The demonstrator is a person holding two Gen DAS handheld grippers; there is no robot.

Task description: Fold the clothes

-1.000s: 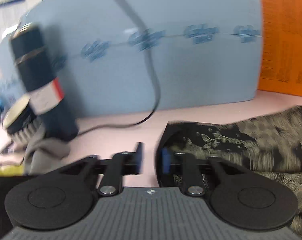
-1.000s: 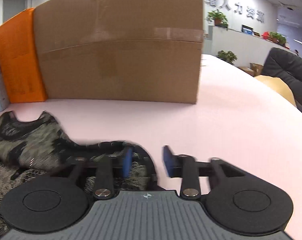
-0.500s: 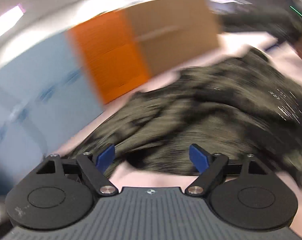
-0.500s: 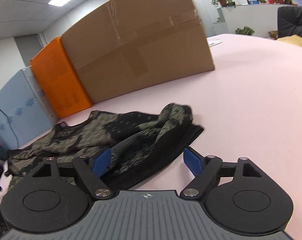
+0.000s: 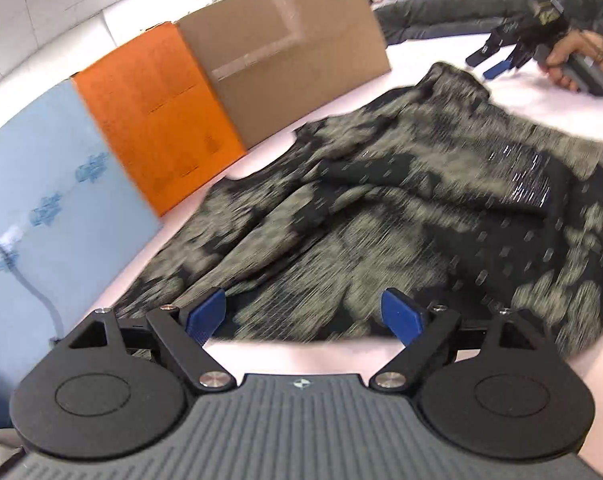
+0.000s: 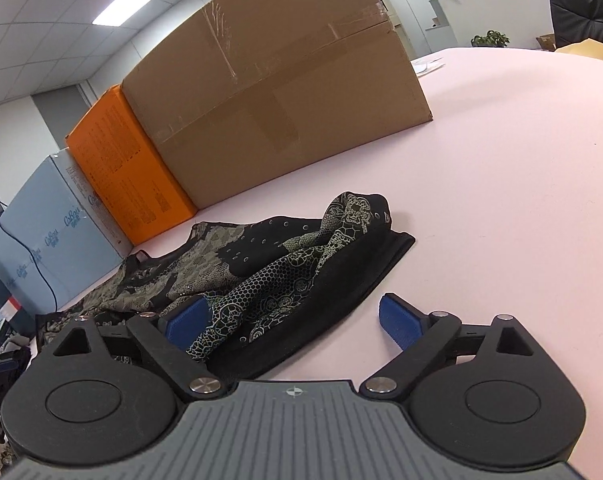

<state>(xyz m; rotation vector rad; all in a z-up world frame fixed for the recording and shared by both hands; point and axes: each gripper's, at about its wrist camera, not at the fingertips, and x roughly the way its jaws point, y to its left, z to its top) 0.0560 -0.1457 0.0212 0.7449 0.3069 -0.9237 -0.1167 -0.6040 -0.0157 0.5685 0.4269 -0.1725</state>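
Both claws, nearly shut on cloth a second ago, now gape wide and hold nothing: the left gripper [image 5: 303, 312] low in its frame, the right gripper [image 6: 295, 320] likewise. The patterned black-and-olive garment [image 6: 285, 264] lies rumpled at centre on the pink table [image 6: 501, 184]. At left, the pale blue box [image 6: 41, 240] reads "CoBoys"; the orange box [image 6: 121, 168] print is illegible.

A brown cardboard box [image 6: 277, 96], orange box [image 6: 121, 164] and pale-blue box [image 6: 45, 236] stand side by side.
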